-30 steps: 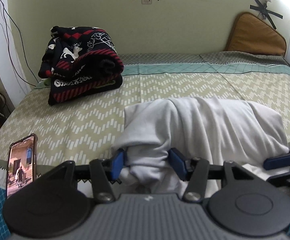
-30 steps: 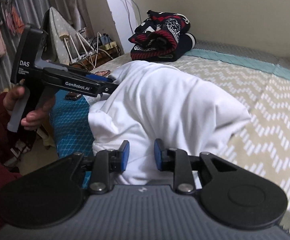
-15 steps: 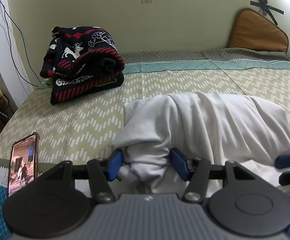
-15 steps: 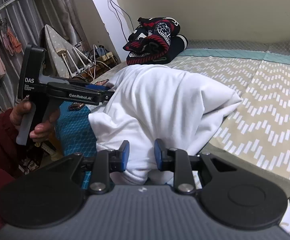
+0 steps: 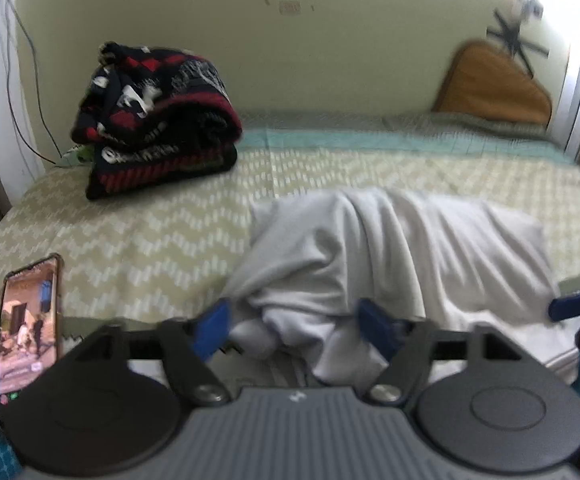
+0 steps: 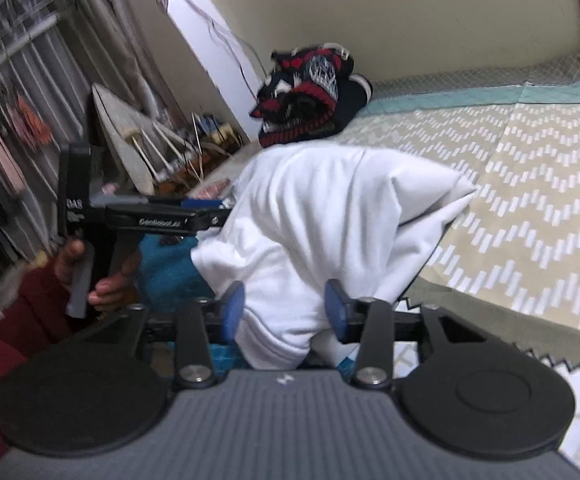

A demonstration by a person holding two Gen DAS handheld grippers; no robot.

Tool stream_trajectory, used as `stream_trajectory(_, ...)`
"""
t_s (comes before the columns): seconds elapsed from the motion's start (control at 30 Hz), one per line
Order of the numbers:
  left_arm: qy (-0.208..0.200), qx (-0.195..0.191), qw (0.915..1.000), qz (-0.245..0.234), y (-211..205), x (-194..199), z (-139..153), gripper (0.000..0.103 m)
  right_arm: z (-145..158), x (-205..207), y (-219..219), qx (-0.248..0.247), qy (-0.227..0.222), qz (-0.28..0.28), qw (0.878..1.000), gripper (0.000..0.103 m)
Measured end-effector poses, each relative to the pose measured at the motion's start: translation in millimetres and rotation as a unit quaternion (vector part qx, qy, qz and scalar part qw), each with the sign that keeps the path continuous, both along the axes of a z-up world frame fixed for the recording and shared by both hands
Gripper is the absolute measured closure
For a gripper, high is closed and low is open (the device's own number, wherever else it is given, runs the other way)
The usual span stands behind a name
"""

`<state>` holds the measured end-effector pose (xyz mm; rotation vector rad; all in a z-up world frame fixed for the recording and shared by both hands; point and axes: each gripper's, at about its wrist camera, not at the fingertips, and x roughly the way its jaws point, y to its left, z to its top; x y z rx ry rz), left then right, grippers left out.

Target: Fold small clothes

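Two handheld grippers are working a white garment (image 5: 402, 248) at the near edge of a bed (image 5: 137, 232) covered in a pale chevron-patterned spread. Starting at the far left of the left wrist view, a smartphone (image 5: 29, 320) with a lit screen is lying near the bed's edge. Behind it, against the wall, a dark red-and-white patterned knit (image 5: 153, 120) is sitting folded in a thick stack. Moving right, the left gripper (image 5: 296, 322) is standing with its blue pads spread wide, a bunched corner of the white cloth lying loosely between them rather than pinched. Further right, the right gripper (image 6: 285, 308) is likewise parted, its pads flanking a hanging fold without clamping it. At the far right, an orange cushion (image 5: 494, 88) is leaning against the wall. The white garment looks doubled over into a rumpled bundle: one fold seems made, but smoothing and further folds are probably remaining.
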<state>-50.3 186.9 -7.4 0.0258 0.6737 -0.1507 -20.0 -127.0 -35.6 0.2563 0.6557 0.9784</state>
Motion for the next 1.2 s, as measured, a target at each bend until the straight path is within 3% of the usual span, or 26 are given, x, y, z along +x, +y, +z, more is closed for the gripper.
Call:
stream_trajectory(0.03, -0.017, -0.006, 0.9998, 0.006, 6.1, -3.9, 5.7, 0.001, 1.9, -1.3, -8.2, 0.011, 0.001, -0.007, 1.0, 0.044)
stream_trajectory(0.13, -0.036, -0.031, 0.9988, 0.006, 20.8, -6.0, 16.2, 0.0, 4.3, -0.5, -32.9, 0.032, 0.004, -0.052, 0.998, 0.022)
stream_trajectory(0.17, -0.034, -0.047, 0.9983, 0.006, 24.3, -3.7, 16.5, 0.0, 3.0, 1.7, -39.3, 0.036, 0.009, -0.065, 0.997, 0.02)
stream_trajectory(0.3, 0.012, -0.105, 0.9942, -0.022, 30.0, 17.2, 3.7, 0.0, -8.2, 16.9, -53.0, 0.046, 0.045, -0.103, 0.993, 0.02)
stream_trajectory(0.5, 0.073, -0.172, 0.9809, -0.055, 22.7, 32.7, -26.5, 0.0, -13.0, 40.1, -30.6, 0.033, 0.066, -0.086, 0.994, 0.02)
stream_trajectory(0.63, 0.045, -0.163, 0.9842, -0.053, 14.2, 26.2, -37.9, 0.001, -8.4, 60.4, 6.2, 0.016, 0.06, -0.06, 0.996, 0.02)
stream_trajectory(0.7, 0.032, -0.17, 0.9837, -0.048, 15.6, 21.6, -41.4, 0.001, -4.4, 64.7, 20.5, -0.004, 0.039, -0.065, 0.997, 0.028)
stream_trajectory(0.73, 0.026, -0.173, 0.9837, -0.044, 15.6, 19.5, -42.4, 0.003, -2.1, 65.8, 26.7, -0.027, 0.024, -0.078, 0.996, 0.046)
stream_trajectory(0.77, 0.02, -0.168, 0.9849, -0.036, 14.7, 17.4, -41.7, 0.008, -0.4, 66.7, 29.5, -0.041, 0.015, -0.084, 0.995, 0.053)
stream_trajectory(0.83, 0.014, -0.152, 0.9881, -0.021, 6.3, 15.2, -38.5, 0.037, 4.8, 65.8, 23.8, -0.036, 0.004, -0.087, 0.996, 0.068)
stream_trajectory(0.87, 0.015, -0.154, 0.9876, -0.026, 1.0, 16.5, -36.1, 0.042, 9.1, 64.1, 20.2, -0.034, -0.004, -0.087, 0.996, 0.072)
stream_trajectory(0.97, 0.021, -0.162, 0.9855, -0.047, -20.3, 29.8, -29.4, 0.05, 23.1, 56.3, 6.2, -0.036, -0.05, -0.102, 0.993, 0.075)
stream_trajectory(1.03, 0.024, -0.164, 0.9838, -0.068, -39.6, 42.0, -25.9, 0.052, 33.2, 51.5, -6.0, -0.049, -0.093, -0.127, 0.986, 0.076)
stream_trajectory(1.2, 0.003, -0.159, 0.9772, -0.14, -109.2, 77.3, -11.7, 0.053, 52.4, 48.9, -61.3, -0.062, -0.14, -0.205, 0.967, 0.076)
